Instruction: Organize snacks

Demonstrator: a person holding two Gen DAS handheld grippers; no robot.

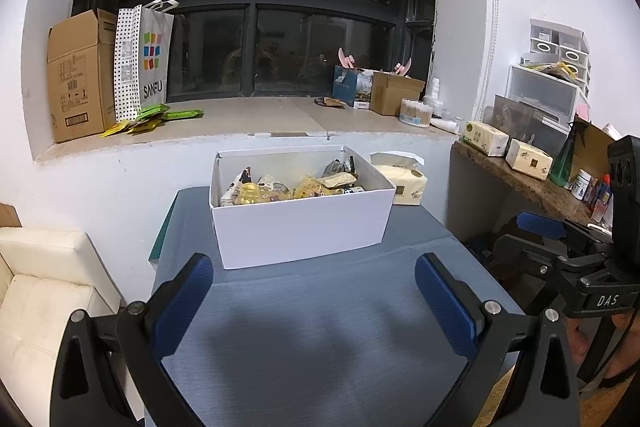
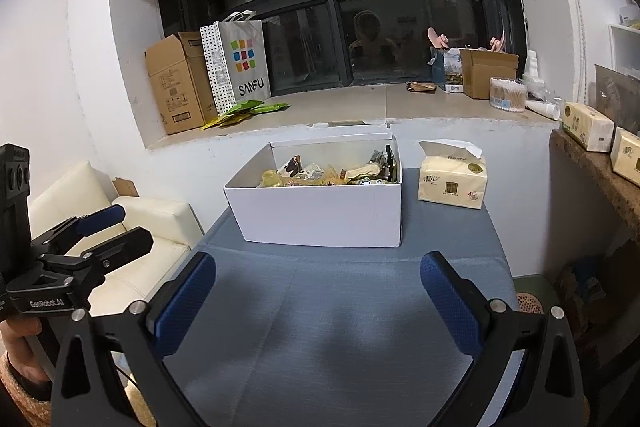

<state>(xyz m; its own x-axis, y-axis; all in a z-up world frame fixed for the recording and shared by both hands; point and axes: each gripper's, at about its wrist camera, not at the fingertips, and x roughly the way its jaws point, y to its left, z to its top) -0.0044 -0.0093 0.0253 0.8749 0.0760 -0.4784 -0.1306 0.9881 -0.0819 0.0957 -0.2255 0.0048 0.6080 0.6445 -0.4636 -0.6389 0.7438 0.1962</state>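
Snacks fill the white box; both grippers, left gripper and right gripper, hover spread and empty, so probably tidying means a slow, centred reach.

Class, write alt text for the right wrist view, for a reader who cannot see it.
An open white box full of snack packets sits on a blue-grey table, with a tissue pack to its right. The right gripper hangs open and empty in front; the left gripper shows at the left edge.
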